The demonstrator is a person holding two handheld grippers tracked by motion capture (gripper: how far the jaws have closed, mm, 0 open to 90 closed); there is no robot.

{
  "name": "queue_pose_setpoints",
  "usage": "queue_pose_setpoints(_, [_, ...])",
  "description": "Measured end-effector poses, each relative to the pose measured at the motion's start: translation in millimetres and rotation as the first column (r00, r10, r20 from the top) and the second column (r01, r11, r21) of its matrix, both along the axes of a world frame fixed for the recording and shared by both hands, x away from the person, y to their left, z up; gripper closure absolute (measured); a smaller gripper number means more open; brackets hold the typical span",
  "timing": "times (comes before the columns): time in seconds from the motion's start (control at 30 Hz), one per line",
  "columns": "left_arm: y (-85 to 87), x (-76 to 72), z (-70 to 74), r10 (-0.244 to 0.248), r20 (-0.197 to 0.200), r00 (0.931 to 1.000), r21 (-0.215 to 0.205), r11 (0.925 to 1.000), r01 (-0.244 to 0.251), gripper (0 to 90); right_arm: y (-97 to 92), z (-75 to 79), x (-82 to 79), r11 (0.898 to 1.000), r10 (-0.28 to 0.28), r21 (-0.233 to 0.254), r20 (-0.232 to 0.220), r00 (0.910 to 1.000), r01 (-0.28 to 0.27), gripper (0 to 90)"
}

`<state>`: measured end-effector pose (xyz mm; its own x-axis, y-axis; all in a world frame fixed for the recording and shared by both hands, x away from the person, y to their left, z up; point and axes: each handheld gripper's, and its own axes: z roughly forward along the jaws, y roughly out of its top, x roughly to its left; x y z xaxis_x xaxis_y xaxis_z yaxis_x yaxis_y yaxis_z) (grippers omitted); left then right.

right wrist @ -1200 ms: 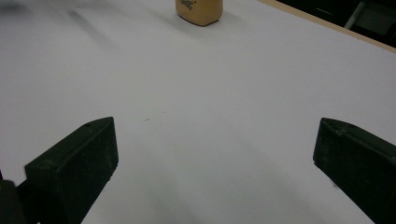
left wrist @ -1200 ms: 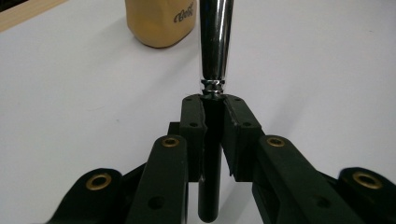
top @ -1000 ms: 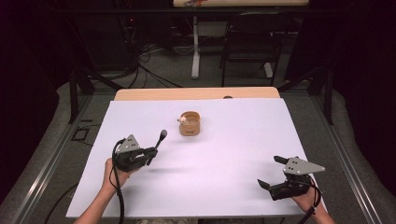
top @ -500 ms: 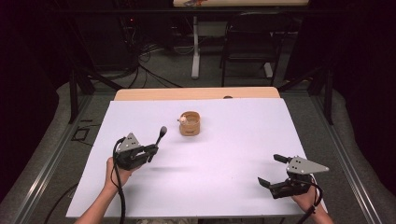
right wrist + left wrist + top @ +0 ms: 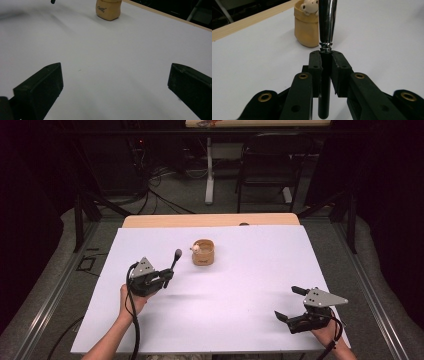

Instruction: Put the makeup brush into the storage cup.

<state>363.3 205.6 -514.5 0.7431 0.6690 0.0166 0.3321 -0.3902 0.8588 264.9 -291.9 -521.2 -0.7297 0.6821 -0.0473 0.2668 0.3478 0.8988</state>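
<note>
So the left gripper [image 5: 169, 275] is clamped tight on the black handle of a tool with a shiny chrome neck [image 5: 327, 22], tool head poking up toward 1 o'clock. Just past its tip, at about 1 o'clock from that gripper, sits a small tan pouch-shaped cup [image 5: 203, 252] with a little white bear figure [image 5: 310, 7] peeking out, cup and tool apart. The right gripper [image 5: 291, 303] hangs near the 5 o'clock corner of the white tabletop [image 5: 260, 270], jaws spread wide, nothing between them.
</note>
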Motion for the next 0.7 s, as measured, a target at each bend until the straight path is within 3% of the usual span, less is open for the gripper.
queue_pose_setpoints(0.7, [-24.8,21.5,21.6,0.029,0.058,0.9979,-0.062,0.9978,-0.026,79.4,1.6,0.6,-1.9,1.000,-0.010,-0.025,0.007,0.9999,0.011,0.0])
